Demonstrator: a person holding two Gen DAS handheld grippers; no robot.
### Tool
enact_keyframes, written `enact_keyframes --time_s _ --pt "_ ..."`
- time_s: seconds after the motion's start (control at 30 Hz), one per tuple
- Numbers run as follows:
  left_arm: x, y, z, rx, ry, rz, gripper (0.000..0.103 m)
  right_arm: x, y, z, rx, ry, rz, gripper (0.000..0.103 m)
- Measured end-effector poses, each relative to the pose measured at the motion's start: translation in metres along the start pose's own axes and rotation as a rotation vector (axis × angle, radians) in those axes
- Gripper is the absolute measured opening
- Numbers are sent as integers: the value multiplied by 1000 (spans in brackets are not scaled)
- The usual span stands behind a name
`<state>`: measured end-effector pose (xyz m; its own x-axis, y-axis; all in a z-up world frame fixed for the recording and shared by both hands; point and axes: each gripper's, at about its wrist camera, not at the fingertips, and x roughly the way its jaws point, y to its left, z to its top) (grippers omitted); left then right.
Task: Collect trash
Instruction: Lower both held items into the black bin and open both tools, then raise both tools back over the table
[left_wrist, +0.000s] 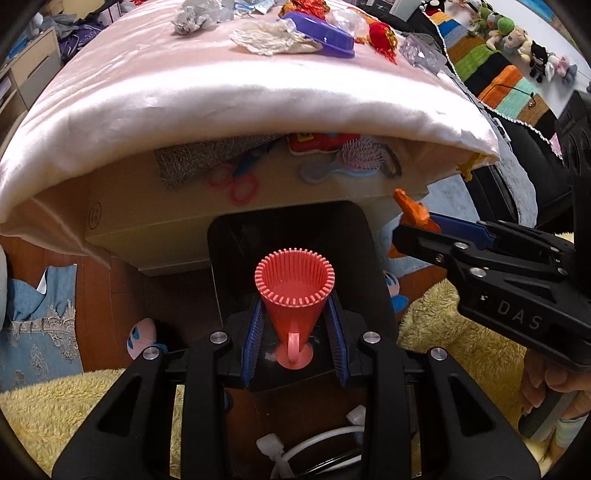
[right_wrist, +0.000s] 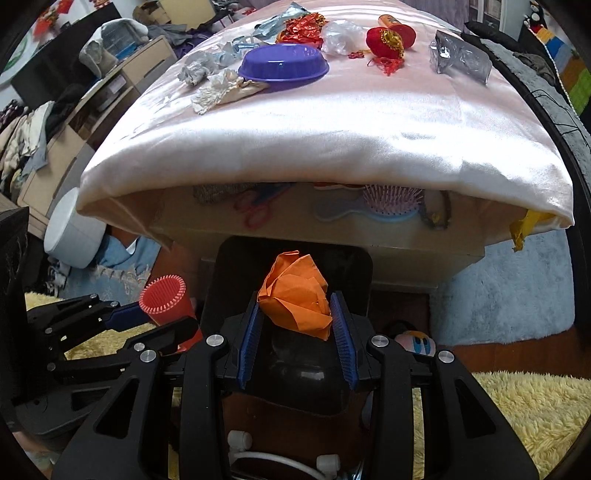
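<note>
1. My left gripper (left_wrist: 295, 326) sits at lower centre of the left wrist view, its blue pads (left_wrist: 254, 334) pinching a red cone-shaped cup (left_wrist: 294, 291) by the narrow lower part, toothed rim facing up.
2. The cup hangs over a black bin (left_wrist: 295, 236) at mid-frame, the bin standing on the floor just in front of a low table.
3. My right gripper (right_wrist: 297, 334) is at lower centre of the right wrist view, fingers clamped on a crumpled orange paper (right_wrist: 295, 295), also over the same bin (right_wrist: 354, 266).
4. In the left view the right gripper (left_wrist: 421, 225) comes in from the right edge, orange paper (left_wrist: 412, 208) at its tip.
5. In the right view the left gripper (right_wrist: 147, 321) shows at lower left with the cup (right_wrist: 164, 295).
6. Across the top of the frame, a pink cloth (right_wrist: 332, 129) covers the table. On it: purple bowl (right_wrist: 283, 66), crumpled white tissue (right_wrist: 221, 90), grey wad (right_wrist: 195, 70), clear plastic wrap (right_wrist: 341, 35), red ornament (right_wrist: 389, 40), clear plastic packaging (right_wrist: 460, 61).
7. Under the cloth's hanging edge I see a pink hairbrush (right_wrist: 388, 201).
8. Yellow shaggy rug (right_wrist: 535, 406) at lower right.
</note>
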<state>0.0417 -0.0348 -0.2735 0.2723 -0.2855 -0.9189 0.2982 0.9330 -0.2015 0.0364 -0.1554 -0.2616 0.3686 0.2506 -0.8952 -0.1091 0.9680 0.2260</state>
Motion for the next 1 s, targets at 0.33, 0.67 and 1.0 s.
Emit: enact_keyframes --time_s 0.33,0.67,1.0 --pt "7 2 3 -10 34 5 34 1 -4 8 20 -9 13 60" --pt "-16 7 10 -24 -52 96 76 -29 -6 24 29 -113 -73 83" --pt "-67 10 29 -29 -193 172 95 -72 -21 48 59 -238 -118 95"
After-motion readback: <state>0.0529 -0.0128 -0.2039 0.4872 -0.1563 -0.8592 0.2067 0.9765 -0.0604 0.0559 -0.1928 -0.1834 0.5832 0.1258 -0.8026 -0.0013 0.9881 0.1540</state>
